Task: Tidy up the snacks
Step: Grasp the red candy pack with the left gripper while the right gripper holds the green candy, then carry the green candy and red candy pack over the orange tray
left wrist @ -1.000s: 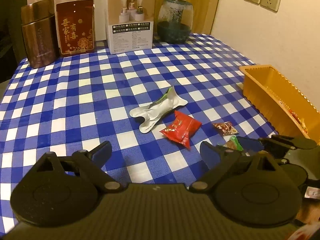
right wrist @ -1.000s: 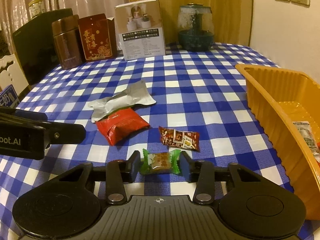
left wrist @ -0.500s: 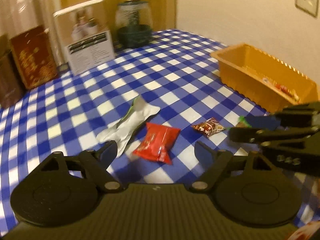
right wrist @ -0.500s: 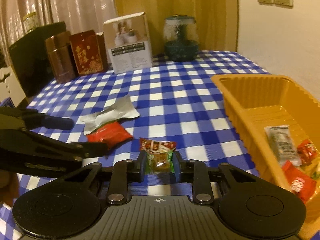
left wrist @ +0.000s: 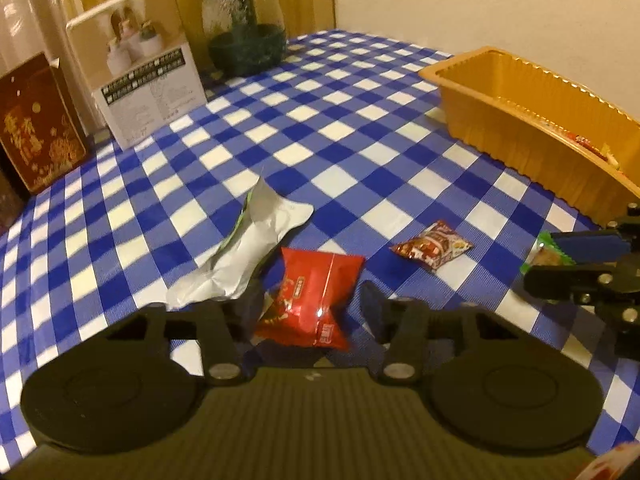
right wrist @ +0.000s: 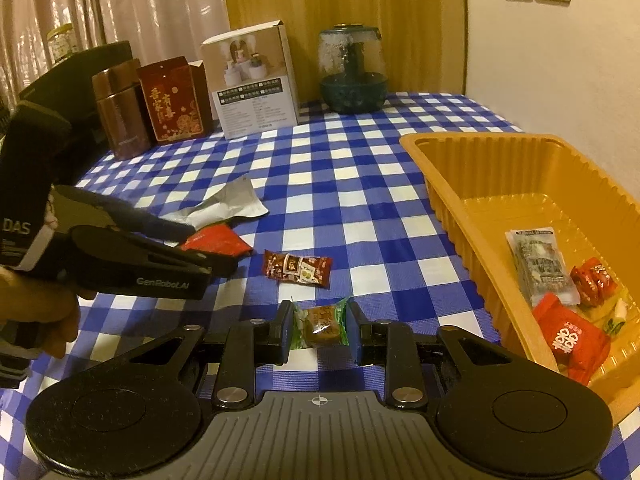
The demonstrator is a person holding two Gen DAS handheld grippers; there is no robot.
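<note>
Two hand-held grippers, your right hand-held gripper (right wrist: pixel 318 330) clenched on green-wrapped candy (right wrist: pixel 319 322), your left hand-held gripper (left wrist: pixel 310 306) released, straddling red packet (left wrist: pixel 312 300).

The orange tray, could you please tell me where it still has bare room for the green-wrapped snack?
The orange tray is bare across its far half, from the back wall to the clear packet. The near right corner is crowded: red packets and small sweets lie together there. The right gripper holds the green-wrapped snack left of the tray.
</note>
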